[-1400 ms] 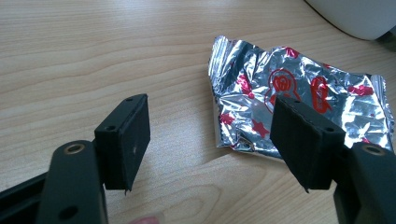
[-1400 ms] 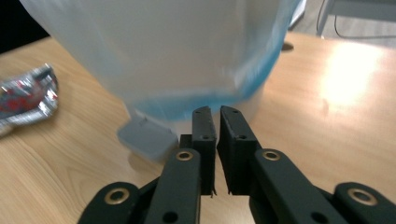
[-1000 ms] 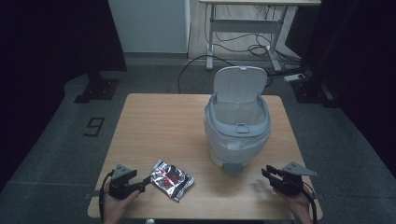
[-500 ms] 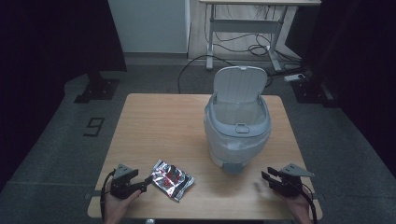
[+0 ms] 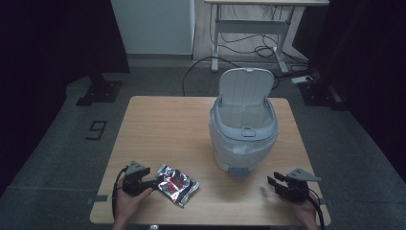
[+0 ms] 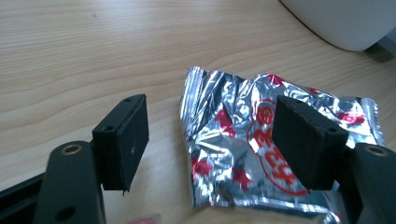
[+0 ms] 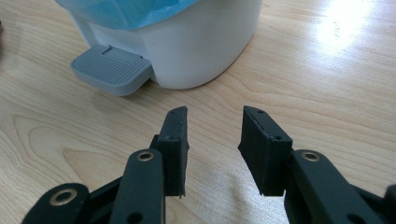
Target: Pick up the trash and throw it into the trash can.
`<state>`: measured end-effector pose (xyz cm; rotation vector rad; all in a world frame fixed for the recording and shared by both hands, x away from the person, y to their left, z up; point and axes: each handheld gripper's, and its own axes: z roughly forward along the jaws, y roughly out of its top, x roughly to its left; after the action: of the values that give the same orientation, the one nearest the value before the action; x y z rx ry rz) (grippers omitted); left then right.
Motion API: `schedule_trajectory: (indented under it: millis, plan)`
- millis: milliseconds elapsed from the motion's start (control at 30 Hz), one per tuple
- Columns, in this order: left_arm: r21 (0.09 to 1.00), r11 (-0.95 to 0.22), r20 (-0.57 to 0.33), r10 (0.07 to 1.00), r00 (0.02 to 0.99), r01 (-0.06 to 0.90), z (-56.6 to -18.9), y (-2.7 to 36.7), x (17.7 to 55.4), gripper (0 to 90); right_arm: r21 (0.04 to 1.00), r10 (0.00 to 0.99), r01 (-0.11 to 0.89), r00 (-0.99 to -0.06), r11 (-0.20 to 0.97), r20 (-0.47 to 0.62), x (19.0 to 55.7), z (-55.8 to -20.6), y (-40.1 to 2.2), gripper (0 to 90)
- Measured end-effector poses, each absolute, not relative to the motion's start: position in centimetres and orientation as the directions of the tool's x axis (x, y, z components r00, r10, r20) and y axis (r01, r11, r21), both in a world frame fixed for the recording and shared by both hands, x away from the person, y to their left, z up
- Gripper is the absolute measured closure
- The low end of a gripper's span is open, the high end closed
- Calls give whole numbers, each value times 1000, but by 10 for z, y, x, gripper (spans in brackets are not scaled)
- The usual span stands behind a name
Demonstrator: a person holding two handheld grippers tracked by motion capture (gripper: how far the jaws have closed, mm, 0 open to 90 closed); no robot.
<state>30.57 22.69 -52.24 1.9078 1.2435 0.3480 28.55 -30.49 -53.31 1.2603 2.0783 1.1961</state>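
Note:
A crumpled silver and red foil packet (image 5: 178, 184) (image 6: 243, 140) lies flat near the table's front left. My left gripper (image 5: 154, 183) (image 6: 210, 135) is open at the packet's left end. One jaw stands over the foil and the other over bare wood, and the pads do not press on it. At the front right, my right gripper (image 5: 274, 181) (image 7: 212, 140) is open and points toward the bin's pedal. Its jaws have just been opening, with nothing between them.
A white pedal bin (image 5: 244, 129) (image 7: 187, 51) with its lid up and a blue liner stands at the right middle of the wooden table (image 5: 167, 124). Its grey pedal (image 5: 238, 172) (image 7: 112, 70) faces the front edge. Desk legs and cables lie on the floor behind.
My left gripper has slid right, so its jaws now reach the packet's left end. The right gripper has stayed in place and its jaws stand a little wider.

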Motion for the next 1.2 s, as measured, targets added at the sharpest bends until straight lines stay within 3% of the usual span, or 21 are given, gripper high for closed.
schedule_trajectory:
  millis: [300, 467, 600, 833, 1100, 1200]
  plan:
    - [706, -246, -155, 862, 484, 664, -535, 215, 324, 296, 842, 865, 492, -498, 220, 64, 284, -532, -305, 615]
    - [700, -300, -94, 861, 500, 648, -542, 206, 323, 369, 842, 866, 491, -496, 224, 59, 284, -533, -304, 621]
    - [701, -352, -8, 865, 501, 620, -543, 195, 317, 443, 841, 868, 491, -495, 229, 52, 284, -533, -303, 626]
    - [718, -378, 13, 847, 531, 585, -545, 189, 311, 609, 834, 866, 489, -500, 255, 28, 283, -535, -298, 633]
    - [721, -460, 162, 839, 520, 518, -547, 176, 303, 835, 837, 870, 484, -493, 257, 19, 283, -535, -299, 642]
    - [720, -454, 159, 844, 512, 525, -547, 177, 304, 882, 837, 871, 483, -491, 257, 15, 283, -534, -300, 644]
